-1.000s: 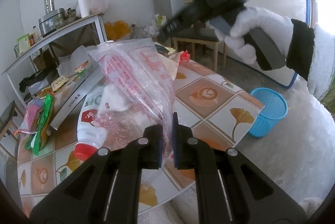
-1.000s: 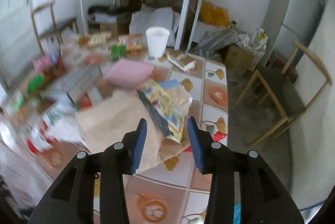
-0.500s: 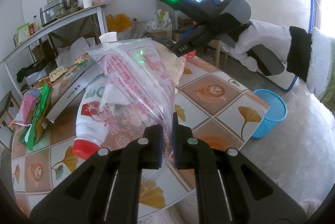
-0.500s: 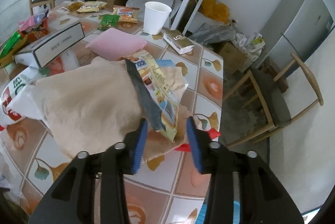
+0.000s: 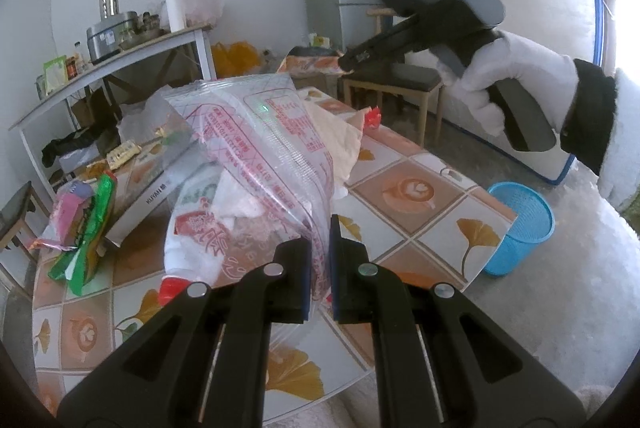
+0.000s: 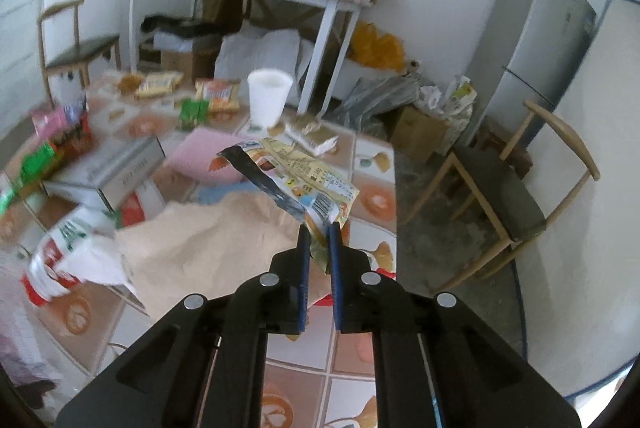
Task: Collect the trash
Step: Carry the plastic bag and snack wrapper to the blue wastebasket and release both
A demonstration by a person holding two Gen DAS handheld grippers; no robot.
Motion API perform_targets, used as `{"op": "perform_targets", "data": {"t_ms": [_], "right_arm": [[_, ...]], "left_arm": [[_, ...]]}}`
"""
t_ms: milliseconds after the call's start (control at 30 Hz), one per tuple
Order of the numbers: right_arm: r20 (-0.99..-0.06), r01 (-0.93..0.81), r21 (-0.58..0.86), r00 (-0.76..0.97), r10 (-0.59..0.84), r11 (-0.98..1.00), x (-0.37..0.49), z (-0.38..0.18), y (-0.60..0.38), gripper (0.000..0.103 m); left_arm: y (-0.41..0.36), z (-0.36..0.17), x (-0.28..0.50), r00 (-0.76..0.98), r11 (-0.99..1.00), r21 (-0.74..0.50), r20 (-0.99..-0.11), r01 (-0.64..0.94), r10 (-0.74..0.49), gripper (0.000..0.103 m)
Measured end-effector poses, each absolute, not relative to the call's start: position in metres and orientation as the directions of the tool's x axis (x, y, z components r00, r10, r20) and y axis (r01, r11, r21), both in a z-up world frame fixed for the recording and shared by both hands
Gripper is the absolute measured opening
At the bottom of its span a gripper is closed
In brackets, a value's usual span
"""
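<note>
The left tool (image 5: pixel 320 264) is clenched on the lower edge of a clear plastic bag (image 5: pixel 272 144) printed with red text; the bag stands up from the pads and leans over the tabletop (image 5: pixel 424 204). The bag screens much of what lies behind it: a white bottle with a red cap (image 5: pixel 188 236) shows only through and beside the film, and its label is only partly readable.

The right tool (image 6: pixel 318 256) has just been closing and now pinches a yellow snack wrapper (image 6: pixel 308 184) by its lower corner. The wrapper is crumpled, with a dark inner face along one edge and small print on the yellow side; it is held up above a beige paper sheet (image 6: pixel 208 240) that covers the near part of the tabletop. The left half of the right wrist view is smeared by motion, so the packets there cannot be identified.

In the left wrist view the right tool appears from the side, gripped by a white-gloved hand (image 5: pixel 508 76); its pads are cut off behind the bag. A blue mesh basket (image 5: pixel 520 220) stands on the floor just beside the tabletop corner. A white cup (image 6: pixel 269 96) stands upright at the far end of the tabletop.
</note>
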State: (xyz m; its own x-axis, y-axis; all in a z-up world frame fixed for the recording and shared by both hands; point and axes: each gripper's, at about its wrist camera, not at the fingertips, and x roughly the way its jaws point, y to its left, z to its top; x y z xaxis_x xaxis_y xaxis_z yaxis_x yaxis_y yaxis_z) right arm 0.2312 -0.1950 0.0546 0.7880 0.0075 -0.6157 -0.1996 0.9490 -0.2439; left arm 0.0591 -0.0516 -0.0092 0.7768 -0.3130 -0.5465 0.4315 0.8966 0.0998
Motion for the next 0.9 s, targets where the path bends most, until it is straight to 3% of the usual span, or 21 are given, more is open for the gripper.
{"op": "perform_targets", "data": {"t_ms": [300,633,900], "right_arm": [[-0.528,-0.131,-0.113,0.848,0.052,0.985,0.159,0.109,-0.230,0.009],[-0.537,-0.024,0.015,0.843,0.028,1.000,0.078,0.125,-0.273,0.009],[-0.558,0.102,0.169,0.830,0.010,0.980,0.024,0.108,-0.324,0.009]], "left_arm": [[-0.055,0.009,0.043,0.809,0.899,0.117,-0.495,0.422,-0.315,0.006],[-0.069,0.023,0.025,0.804,0.876,0.107,-0.460,0.471,-0.376,0.006],[-0.098,0.045,0.024,0.713,0.795,0.015,-0.452,0.606,-0.535,0.006]]}}
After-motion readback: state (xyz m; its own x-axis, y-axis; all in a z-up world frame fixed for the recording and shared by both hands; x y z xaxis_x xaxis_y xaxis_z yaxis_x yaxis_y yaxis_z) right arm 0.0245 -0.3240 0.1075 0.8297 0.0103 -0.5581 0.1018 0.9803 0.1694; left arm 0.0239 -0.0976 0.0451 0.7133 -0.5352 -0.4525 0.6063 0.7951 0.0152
